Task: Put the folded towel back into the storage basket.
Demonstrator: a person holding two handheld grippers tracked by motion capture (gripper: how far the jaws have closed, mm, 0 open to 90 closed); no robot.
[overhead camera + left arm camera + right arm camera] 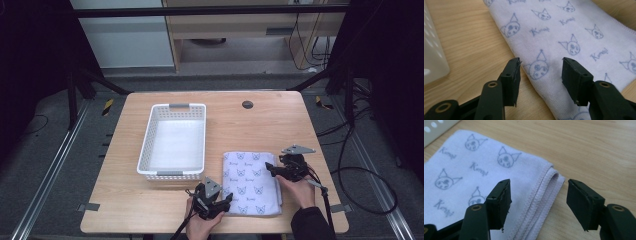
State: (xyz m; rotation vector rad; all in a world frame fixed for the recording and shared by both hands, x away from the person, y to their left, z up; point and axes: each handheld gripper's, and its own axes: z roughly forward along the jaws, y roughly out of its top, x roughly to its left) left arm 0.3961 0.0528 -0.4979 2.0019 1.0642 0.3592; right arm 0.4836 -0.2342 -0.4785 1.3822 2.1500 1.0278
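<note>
A folded pale lilac towel (250,180) printed with small cat faces lies flat on the wooden table (270,125), to the right of the basket. My left gripper (227,200) sits low at the towel's near-left edge. In the left gripper view it (541,62) is open, its jaws astride that edge of the towel (564,32) without pressing on it. My right gripper (270,169) is at the towel's right side, near the far corner. Seen in the right gripper view, it (539,183) stands open over the stitched folded edge of the towel (474,165), pads apart from the cloth.
A white perforated plastic basket (145,150) stands to the left of the towel; its wall shows at the left (431,57) and its corner at the top left (436,127). A round cable hole (247,104) is near the table's far edge. Bare wood lies beyond the towel.
</note>
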